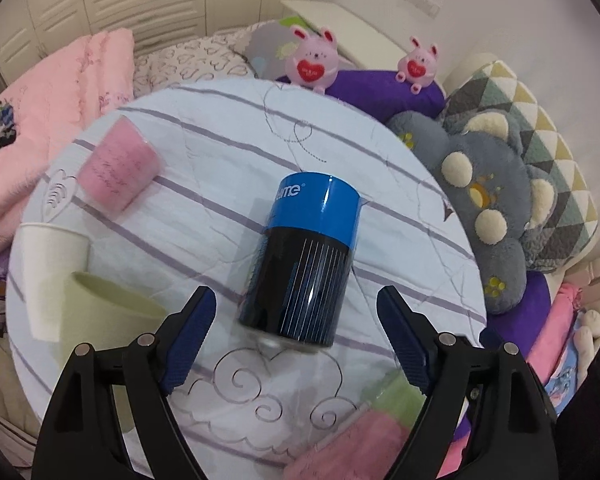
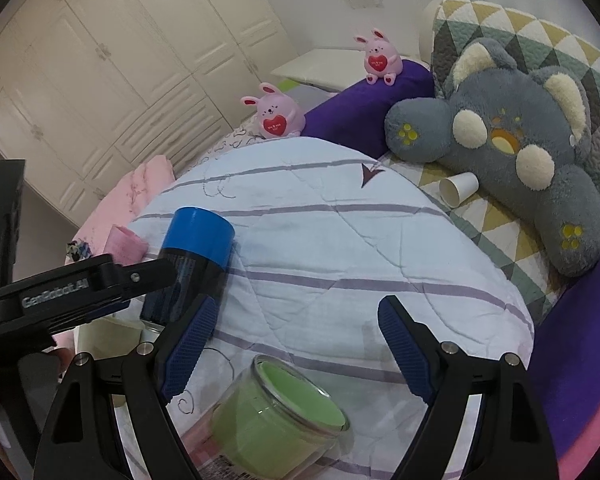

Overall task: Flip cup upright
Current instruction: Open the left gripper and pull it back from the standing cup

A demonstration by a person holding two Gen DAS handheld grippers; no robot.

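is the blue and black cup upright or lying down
Lying down: the blue and black cup rests on its side on the striped quilt, between the left gripper's open jaws.

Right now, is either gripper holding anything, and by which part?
Nothing is held. The left gripper is open, its fingers flanking the blue-and-black cylindrical cup without touching it. The right gripper is open over the quilt.

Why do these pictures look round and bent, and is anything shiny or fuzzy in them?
Both views are fisheye, so dark corners ring them and the wardrobe doors bow. In the left wrist view a white glare streak runs down the blue cup, and the pink cup looks soft. In the right wrist view the green jar near the right tongs is slightly blurred.
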